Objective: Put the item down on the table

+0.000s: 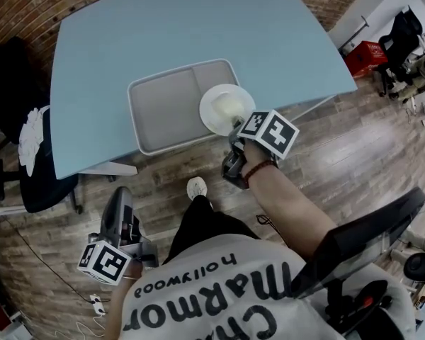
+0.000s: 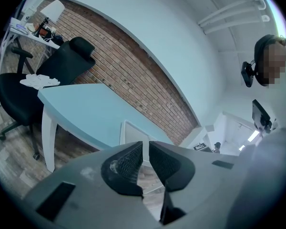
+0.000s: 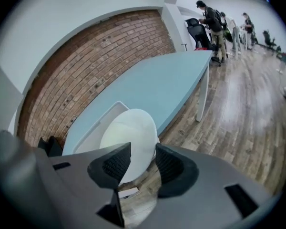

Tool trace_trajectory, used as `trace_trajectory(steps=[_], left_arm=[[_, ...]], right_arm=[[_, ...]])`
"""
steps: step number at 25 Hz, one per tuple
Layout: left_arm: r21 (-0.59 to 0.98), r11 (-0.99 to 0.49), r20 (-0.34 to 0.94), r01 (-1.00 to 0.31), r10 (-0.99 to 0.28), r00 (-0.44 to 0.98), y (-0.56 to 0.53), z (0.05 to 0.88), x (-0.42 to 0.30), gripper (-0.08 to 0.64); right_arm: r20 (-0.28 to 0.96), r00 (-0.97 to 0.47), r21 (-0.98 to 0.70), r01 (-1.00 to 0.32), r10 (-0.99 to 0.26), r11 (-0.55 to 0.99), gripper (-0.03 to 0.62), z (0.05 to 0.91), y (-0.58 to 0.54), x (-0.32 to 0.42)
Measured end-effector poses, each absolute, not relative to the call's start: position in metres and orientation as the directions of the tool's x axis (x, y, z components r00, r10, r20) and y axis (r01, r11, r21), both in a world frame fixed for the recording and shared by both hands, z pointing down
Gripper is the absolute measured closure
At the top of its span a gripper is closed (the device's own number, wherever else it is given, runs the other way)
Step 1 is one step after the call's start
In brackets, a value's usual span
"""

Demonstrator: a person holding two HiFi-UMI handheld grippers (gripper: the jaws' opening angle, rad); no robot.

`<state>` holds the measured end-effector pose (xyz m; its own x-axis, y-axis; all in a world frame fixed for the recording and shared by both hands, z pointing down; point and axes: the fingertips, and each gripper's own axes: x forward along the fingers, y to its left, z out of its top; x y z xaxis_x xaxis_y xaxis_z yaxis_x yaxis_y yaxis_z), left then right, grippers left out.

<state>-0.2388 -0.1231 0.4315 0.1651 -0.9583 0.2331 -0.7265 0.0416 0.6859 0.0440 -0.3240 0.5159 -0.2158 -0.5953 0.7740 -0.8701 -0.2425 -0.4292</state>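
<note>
Far left, at 9 o'clock of the table (image 1: pixel 198 34), I see a black chair (image 1: pixel 28 168) with a white cloth (image 1: pixel 30 137) on its seat. The left gripper (image 2: pixel 146 147) hangs low at 7 o'clock in the head view, off the table. Its jaws are clenched to a sliver of a gap with nothing between them.

The table is pale blue with a rounded edge, standing on a wood floor (image 1: pixel 354 161) against a brick wall (image 3: pixel 95 66). A grey two-part tray (image 1: pixel 163 108) sits near the table's 6 o'clock edge. The white plate (image 1: pixel 225 108) lies on the tray's right part, at the tray's 3 o'clock. Whether it overlaps the rim I cannot tell.

The right gripper (image 3: pixel 143 149) tilts down at the plate's 5 o'clock. Its jaws stand released, apart, with the plate's near rim showing in the gap and neither pad pressing on it.

At 2 o'clock, beyond the table corner, is a red crate (image 1: pixel 365 55). Further right, people (image 3: pixel 210 23) stand in the open room.
</note>
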Motion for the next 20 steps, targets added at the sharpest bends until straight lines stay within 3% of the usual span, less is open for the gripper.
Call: trace_trajectory(steps=[11,20], left_arm=[[0.692,0.052,0.235,-0.720,-0.959,0.158,-0.119,0.432,-0.242,0.515],[0.689,0.066,0.231,-0.722,-0.964,0.132,-0.113,0.430,-0.254,0.515]], right_arm=[[0.770,-0.165,-0.361,-0.909,-0.616,-0.207,0.422,0.517,-0.330,0.043],[0.715,-0.224,-0.469,-0.856,-0.662,-0.217,0.422,0.498,-0.330,0.047]])
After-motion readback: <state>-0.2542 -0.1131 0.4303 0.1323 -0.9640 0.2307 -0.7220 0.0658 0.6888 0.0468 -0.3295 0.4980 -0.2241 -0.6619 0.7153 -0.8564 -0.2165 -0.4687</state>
